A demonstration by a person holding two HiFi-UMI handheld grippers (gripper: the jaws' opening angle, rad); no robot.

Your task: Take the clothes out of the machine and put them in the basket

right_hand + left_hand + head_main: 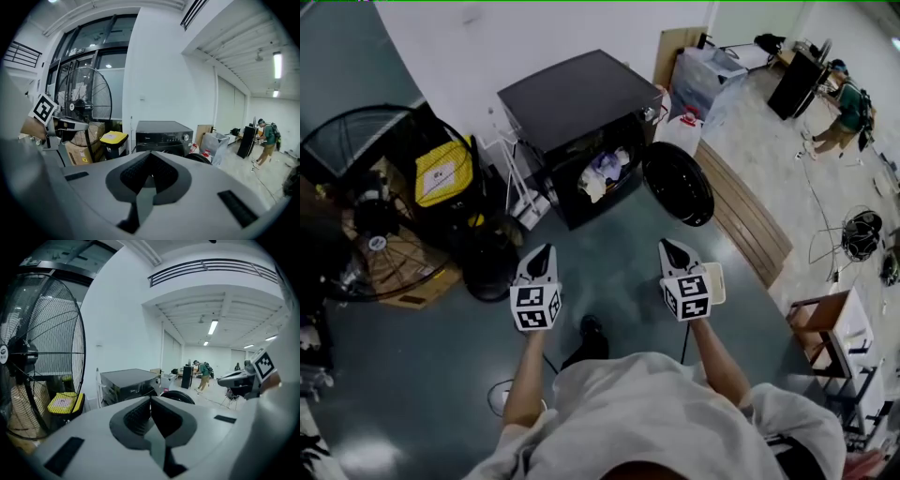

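Black door [678, 184] is left swung wide so the clothes [602, 173] are exposed; left gripper [544, 253] and right gripper [670, 248] are held closed on nothing, well short.

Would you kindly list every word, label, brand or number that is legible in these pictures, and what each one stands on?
No text can be read for certain.
On the washing machine front panel: a small brand mark, too blurred to read.
On the yellow bin lid: a white label, print too small.
On the cardboard box: a yellow sticker, unreadable.
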